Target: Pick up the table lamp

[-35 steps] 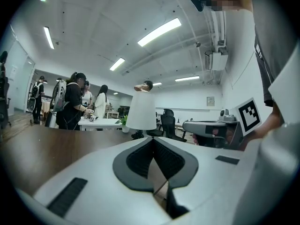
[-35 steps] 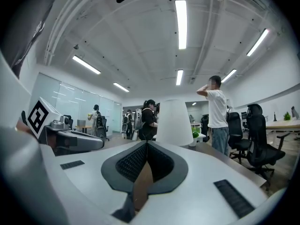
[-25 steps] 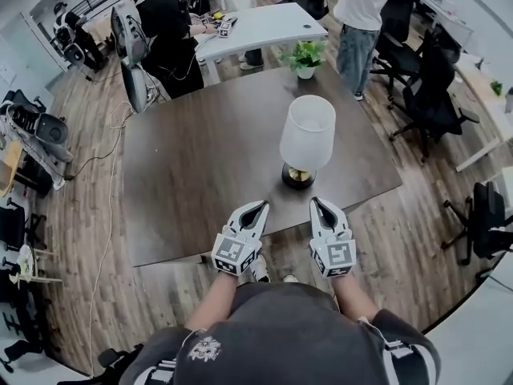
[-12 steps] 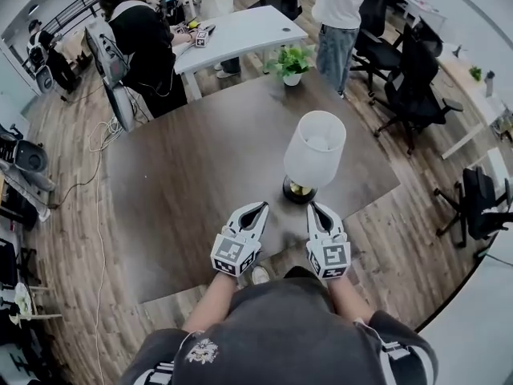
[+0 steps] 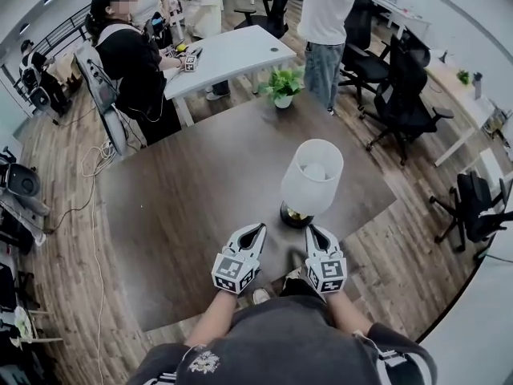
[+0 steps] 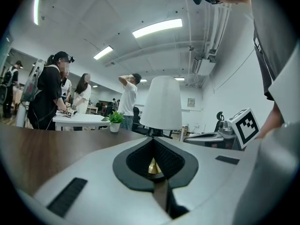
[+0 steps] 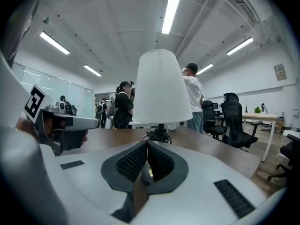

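The table lamp has a white shade and a dark round base with a gold collar. It stands upright near the front right edge of the dark wooden table. My left gripper is shut and empty, a short way left of the base. My right gripper is also shut and empty, just in front of the base. In the left gripper view the shade rises beyond the closed tips. The right gripper view shows the shade straight ahead above its closed tips.
A small potted plant stands at the table's far edge. Behind it is a white table with people around it. Black office chairs stand to the right. The wooden table's front edge lies right under my grippers.
Both grippers have moved forward over the table's front edge, closer to the lamp's base. They stayed shut throughout. The lamp has not moved.
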A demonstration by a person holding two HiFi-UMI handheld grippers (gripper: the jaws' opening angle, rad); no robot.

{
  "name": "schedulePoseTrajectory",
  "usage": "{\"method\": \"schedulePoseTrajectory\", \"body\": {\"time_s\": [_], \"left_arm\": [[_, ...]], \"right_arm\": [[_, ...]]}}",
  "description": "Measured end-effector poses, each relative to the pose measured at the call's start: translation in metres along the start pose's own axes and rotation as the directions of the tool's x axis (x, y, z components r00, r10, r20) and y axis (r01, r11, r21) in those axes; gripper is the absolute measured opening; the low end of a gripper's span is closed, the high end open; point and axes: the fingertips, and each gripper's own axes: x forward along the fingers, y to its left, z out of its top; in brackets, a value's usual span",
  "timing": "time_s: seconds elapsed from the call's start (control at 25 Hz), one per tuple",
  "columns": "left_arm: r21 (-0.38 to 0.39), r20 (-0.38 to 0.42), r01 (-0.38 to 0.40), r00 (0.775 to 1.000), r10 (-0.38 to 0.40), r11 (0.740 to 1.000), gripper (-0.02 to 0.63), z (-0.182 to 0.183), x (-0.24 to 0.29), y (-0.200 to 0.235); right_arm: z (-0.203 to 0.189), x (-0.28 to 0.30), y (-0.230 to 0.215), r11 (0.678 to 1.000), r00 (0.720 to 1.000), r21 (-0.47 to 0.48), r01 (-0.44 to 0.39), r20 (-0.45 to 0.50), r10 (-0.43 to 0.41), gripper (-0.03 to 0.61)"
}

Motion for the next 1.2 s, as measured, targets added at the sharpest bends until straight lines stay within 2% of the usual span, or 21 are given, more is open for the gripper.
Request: {"method": "schedulePoseTrajectory", "body": {"time_s": [0.6,0.64,0.72,0.76,1.08,1.2], "left_arm": [[-0.015,-0.054,-0.042,0.998,0.041,0.999,0.008,-0.022,0.027,0.019],[-0.017,-0.058,-0.044,0.997,0.043,0.999,0.008,-0.023,0.027,0.021],[-0.021,-0.060,-0.051,0.997,0.049,0.998,0.008,-0.022,0.030,0.025],[-0.023,-0.060,-0.055,0.997,0.054,0.998,0.008,-0.023,0.033,0.028],[-0.045,-0.087,-0.082,0.993,0.077,0.996,0.008,-0.037,0.049,0.041],[-0.048,-0.102,-0.091,0.991,0.085,0.995,0.008,-0.045,0.054,0.045]], "right_arm": [[-0.025,0.036,-0.021,0.999,0.998,-0.017,-0.036,-0.042,0.035,0.031],[-0.026,0.038,-0.020,0.999,0.998,-0.016,-0.045,-0.052,0.044,0.042],[-0.028,0.048,-0.018,0.997,0.995,-0.014,-0.069,-0.067,0.068,0.127],[-0.029,0.053,-0.020,0.997,0.994,-0.015,-0.078,-0.073,0.077,0.146],[-0.043,0.087,-0.033,0.996,0.992,0.004,-0.085,-0.095,0.085,0.242],[-0.051,0.102,-0.040,0.998,0.992,0.010,-0.065,-0.104,0.065,0.259]]}}
